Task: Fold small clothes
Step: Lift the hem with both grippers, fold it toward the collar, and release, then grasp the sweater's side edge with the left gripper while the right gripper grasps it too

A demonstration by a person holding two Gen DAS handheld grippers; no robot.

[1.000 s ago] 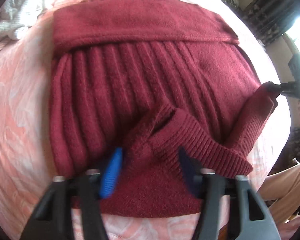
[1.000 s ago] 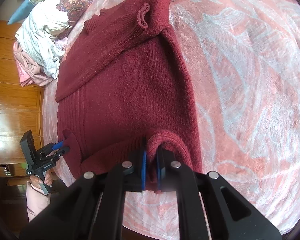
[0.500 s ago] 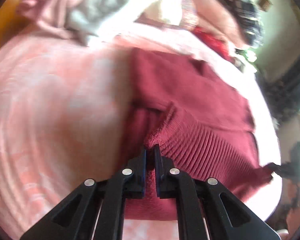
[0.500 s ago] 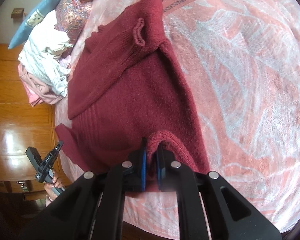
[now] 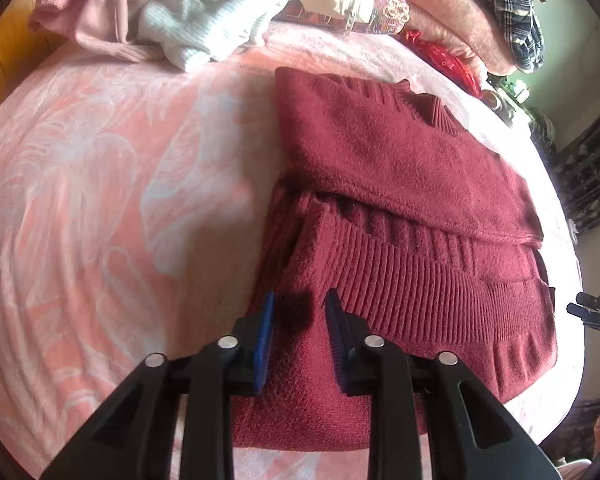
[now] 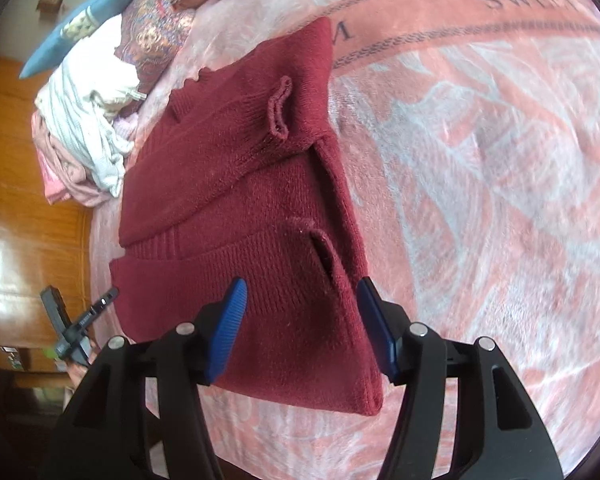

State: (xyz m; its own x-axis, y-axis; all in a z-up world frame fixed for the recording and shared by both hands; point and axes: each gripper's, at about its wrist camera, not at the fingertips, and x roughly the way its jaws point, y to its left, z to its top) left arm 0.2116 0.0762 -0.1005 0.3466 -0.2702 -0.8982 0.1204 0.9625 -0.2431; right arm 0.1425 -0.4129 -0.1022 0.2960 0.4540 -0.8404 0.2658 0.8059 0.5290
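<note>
A dark red knit sweater (image 5: 400,208) lies folded on the pink blanket, its ribbed hem doubled up over the body and the sleeves laid across the chest. It also shows in the right wrist view (image 6: 260,220). My left gripper (image 5: 299,332) is open and empty, just above the sweater's near left edge. My right gripper (image 6: 300,320) is open wide and empty, over the sweater's near right part. The left gripper (image 6: 80,320) shows at the left edge of the right wrist view.
The sweater lies on a pink bed blanket (image 5: 100,200) with pale leaf patterns. A pile of pink, white and grey clothes (image 5: 172,12) sits at the head of the bed, beside patterned pillows (image 6: 148,36). A wooden floor (image 6: 16,200) lies beyond the bed's left side.
Both grippers were shut on the sweater's hem, carried it up over the body, and have now opened and let it go. The hem now lies folded on the sweater.
</note>
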